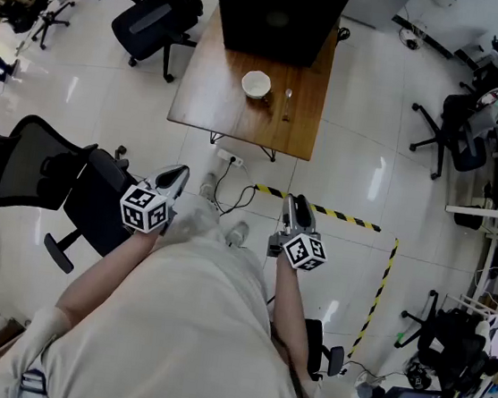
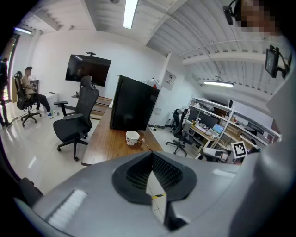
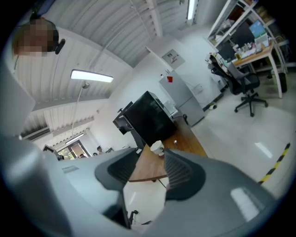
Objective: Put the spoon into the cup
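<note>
A white cup stands on the wooden table far ahead, with a metal spoon lying just right of it. Both grippers are held near my body, well short of the table. My left gripper has its jaws together with nothing in them. My right gripper is open and empty. In the left gripper view the cup and spoon show above the closed jaws. In the right gripper view the cup shows between the open jaws, and the spoon above the right one.
A large black box stands at the table's far end. Office chairs stand to the left, others to the right. Yellow-black tape marks the floor. A power strip with cables lies by the table's near edge.
</note>
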A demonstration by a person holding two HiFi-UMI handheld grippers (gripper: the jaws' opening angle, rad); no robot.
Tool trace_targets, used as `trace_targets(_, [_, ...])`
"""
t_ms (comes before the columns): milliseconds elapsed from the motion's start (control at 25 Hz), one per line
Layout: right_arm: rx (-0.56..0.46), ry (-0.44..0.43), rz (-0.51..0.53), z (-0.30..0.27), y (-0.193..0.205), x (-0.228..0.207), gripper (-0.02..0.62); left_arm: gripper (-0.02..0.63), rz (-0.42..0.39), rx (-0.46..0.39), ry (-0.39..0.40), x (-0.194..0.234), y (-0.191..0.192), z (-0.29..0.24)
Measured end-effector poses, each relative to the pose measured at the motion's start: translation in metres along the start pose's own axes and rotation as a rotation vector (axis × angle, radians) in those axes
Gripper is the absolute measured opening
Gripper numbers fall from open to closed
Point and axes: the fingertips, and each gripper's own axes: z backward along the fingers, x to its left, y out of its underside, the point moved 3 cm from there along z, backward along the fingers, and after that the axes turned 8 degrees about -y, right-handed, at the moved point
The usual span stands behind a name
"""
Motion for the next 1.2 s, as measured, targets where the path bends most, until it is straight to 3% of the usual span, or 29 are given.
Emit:
trace_targets(320, [-0.049,-0.072,0.022,-0.002,-0.040,-0.001,0.187,0.003,0.041,-0.016,-0.014,0.005,-0.004,-0.009])
trace_targets(480, [-0.053,-0.022,0.012,-0.022,-0.045,-0.009,0.187,0.003,0.019,-0.017,0.027,0.015,-0.026,-0.035])
trace_targets(920, [-0.014,0.132,0.105,-0.129,-0.074,0.001,0.183,0.003,-0.084,-0.004,0.177,0.080,-0.120,-0.124])
trace_targets(1200, [0.000,0.223,0.113,-0.169,-0.065,0.001,0.175,0.003,-0.141,0.020,0.302,0.098,-0.145,-0.160])
